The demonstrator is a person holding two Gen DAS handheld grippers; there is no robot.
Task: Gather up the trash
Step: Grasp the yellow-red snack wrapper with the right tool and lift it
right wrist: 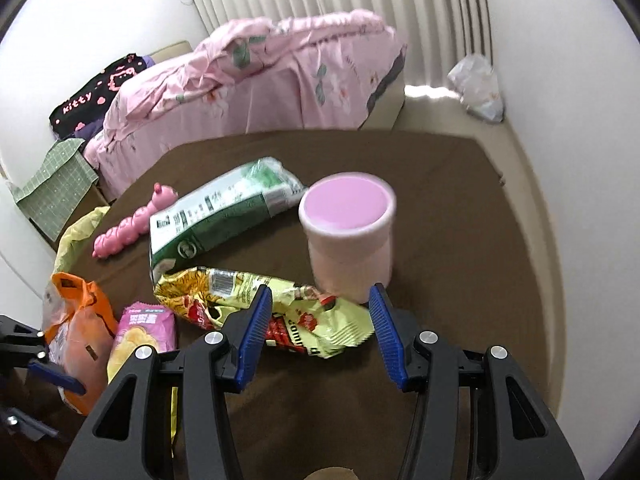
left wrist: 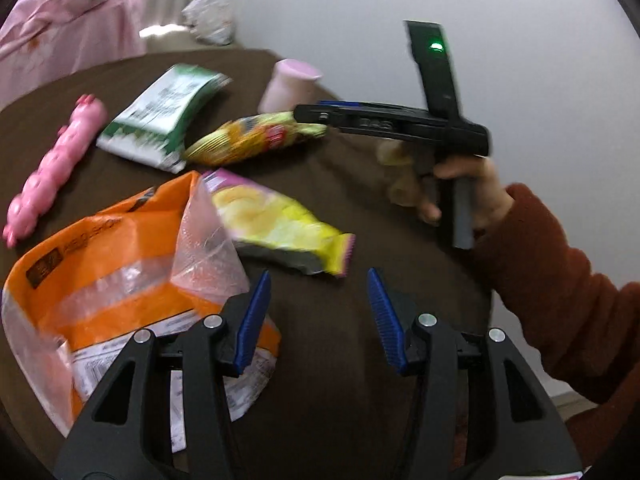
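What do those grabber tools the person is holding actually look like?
Each hand-held gripper, left and right, is a black plastic frame with triangular cut-outs and silver round bolts, ending in two blue ribbed fingers. Seen from the side, the right one has a pistol-style handle and an upright black block with a green light. The person's sleeve is rust-red knit.

On the table (right wrist: 460, 208), a crumpled snack wrapper (right wrist: 256, 304) is found directly ahead of the right gripper (right wrist: 320, 300), partly between its parted fingers. A cup (right wrist: 348, 236) is set upright just beyond the right fingertip, touching the wrapper's far edge. A flat pouch (right wrist: 224, 216) is laid behind the wrapper, to the left of the cup, with a toy (right wrist: 132, 224) further left. A small packet (right wrist: 144, 332) and a plastic bag (right wrist: 76, 320) are placed left of the gripper, near the table's edge. A bed (right wrist: 260, 80) is seen behind the table.
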